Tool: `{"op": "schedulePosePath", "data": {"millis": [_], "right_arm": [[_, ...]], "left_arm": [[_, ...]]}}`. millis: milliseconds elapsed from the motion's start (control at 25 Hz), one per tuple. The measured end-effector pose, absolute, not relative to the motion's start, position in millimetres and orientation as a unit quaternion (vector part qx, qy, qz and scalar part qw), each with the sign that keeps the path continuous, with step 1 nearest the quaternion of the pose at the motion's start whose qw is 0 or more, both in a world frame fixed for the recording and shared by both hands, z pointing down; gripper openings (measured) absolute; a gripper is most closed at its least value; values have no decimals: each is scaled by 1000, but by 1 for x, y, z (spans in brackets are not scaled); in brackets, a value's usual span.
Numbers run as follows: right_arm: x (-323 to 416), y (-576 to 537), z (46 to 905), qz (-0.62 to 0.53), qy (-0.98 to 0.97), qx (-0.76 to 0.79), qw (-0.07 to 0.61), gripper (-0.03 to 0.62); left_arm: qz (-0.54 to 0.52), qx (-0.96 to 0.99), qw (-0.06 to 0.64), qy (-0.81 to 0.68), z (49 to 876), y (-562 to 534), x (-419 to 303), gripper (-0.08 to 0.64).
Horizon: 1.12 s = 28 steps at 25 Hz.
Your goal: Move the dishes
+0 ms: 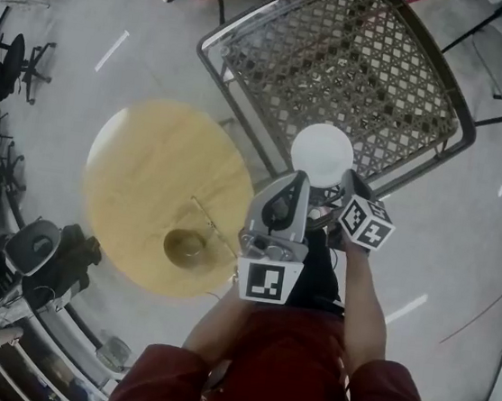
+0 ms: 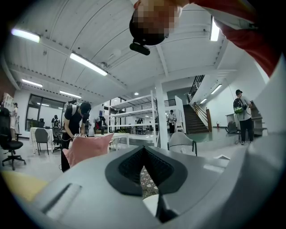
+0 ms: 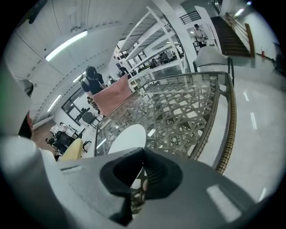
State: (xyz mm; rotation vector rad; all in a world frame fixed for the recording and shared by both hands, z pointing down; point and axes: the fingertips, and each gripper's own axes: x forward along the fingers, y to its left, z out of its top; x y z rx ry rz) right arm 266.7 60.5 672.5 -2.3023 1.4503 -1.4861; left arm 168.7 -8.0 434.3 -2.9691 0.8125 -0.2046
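Note:
A white plate [image 1: 321, 153] lies at the near corner of a glass-topped wicker table [image 1: 397, 122]. My right gripper [image 1: 345, 183] reaches down to the plate's near rim and is shut on it. In the right gripper view the plate [image 3: 127, 137] runs back into the closed jaws of that gripper [image 3: 142, 154]. My left gripper [image 1: 296, 182] hangs just left of the right one, shut and empty, pointing at the same table corner. The left gripper view has a bit of white plate [image 2: 151, 205] low behind its closed jaws. A brown bowl [image 1: 185, 246] sits on the round yellow table [image 1: 145, 173].
The wicker table's metal rim [image 3: 230, 129] curves close on the right. A pink cushion [image 2: 87, 147] and a person stand beyond the table. Office chairs [image 1: 18, 67] and a seated person [image 1: 3, 296] line the left side. White shelving [image 2: 134, 120] stands in the background.

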Motion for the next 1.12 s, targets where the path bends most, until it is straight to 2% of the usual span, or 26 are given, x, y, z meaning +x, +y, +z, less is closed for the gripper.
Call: {"op": "schedulePosePath", "data": {"millis": [800, 960, 1120], "right_arm": [[275, 59, 699, -478, 456, -751, -24, 20], [274, 58, 696, -461, 467, -754, -35, 35], [269, 58, 696, -432, 485, -756, -82, 75]], "left_arm": [[-67, -961, 29, 265, 441, -3, 173, 7], [-65, -959, 17, 274, 441, -5, 170, 6], [-68, -960, 24, 271, 440, -4, 169, 8]]}}
